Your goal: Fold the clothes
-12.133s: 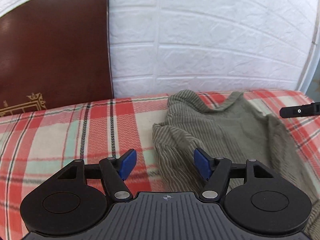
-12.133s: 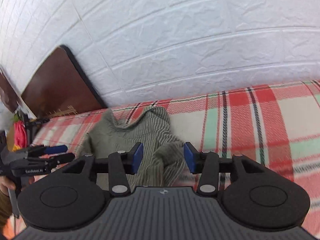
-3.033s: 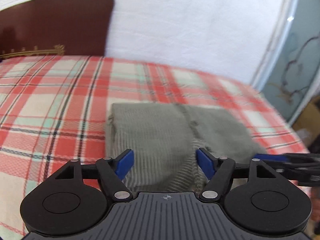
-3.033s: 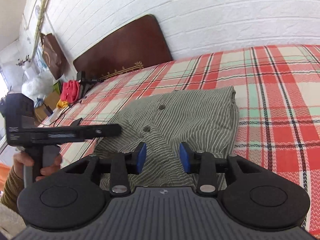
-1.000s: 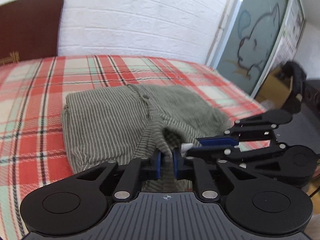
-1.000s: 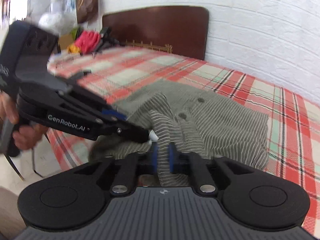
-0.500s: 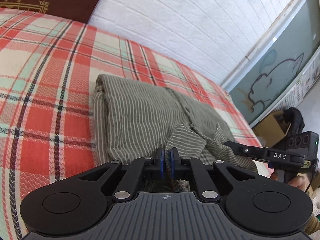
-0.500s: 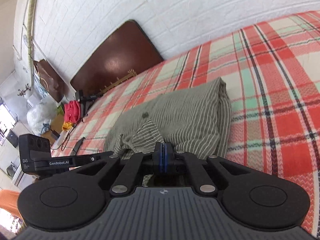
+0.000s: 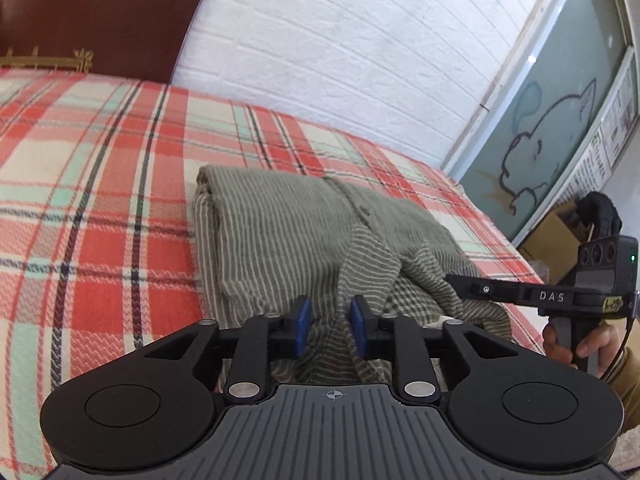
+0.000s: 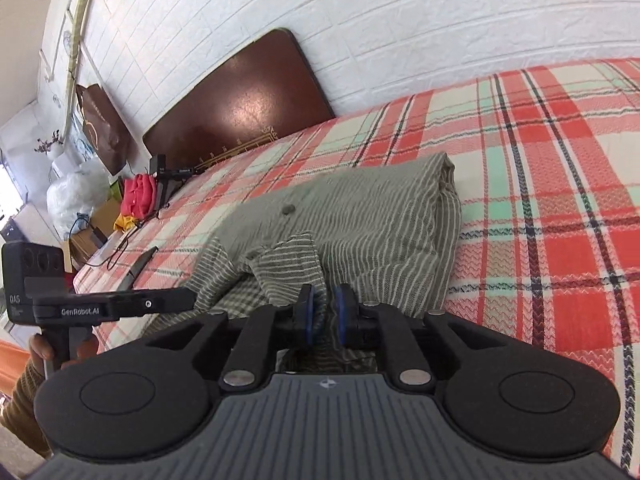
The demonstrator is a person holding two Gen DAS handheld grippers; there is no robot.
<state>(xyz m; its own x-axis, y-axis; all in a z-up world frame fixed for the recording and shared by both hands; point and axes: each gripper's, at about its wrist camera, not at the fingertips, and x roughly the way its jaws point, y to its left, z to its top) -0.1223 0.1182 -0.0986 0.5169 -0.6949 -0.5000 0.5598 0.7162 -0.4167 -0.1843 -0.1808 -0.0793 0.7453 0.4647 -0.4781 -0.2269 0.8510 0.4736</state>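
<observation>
a grey-green striped shirt [image 9: 280,232] lies in a folded block on a red plaid bedspread [image 9: 100,184], its near hem rumpled toward the bed's edge. the left gripper [image 9: 327,322] stands partly spread around a raised fold; the right gripper [image 10: 324,314], slightly parted, straddles cloth too. the fabric looks light, limp and sure to sag, best pinched at hem corners.

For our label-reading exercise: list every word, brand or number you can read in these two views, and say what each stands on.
"DAS": on the right gripper, seen from the left wrist.
"GenRobot.AI": on the left gripper, seen from the right wrist.
"DAS": on the left gripper's camera block, small.
Yellow sticker, handwritten: too blurred to read.
Wall poster: print too small to read.
</observation>
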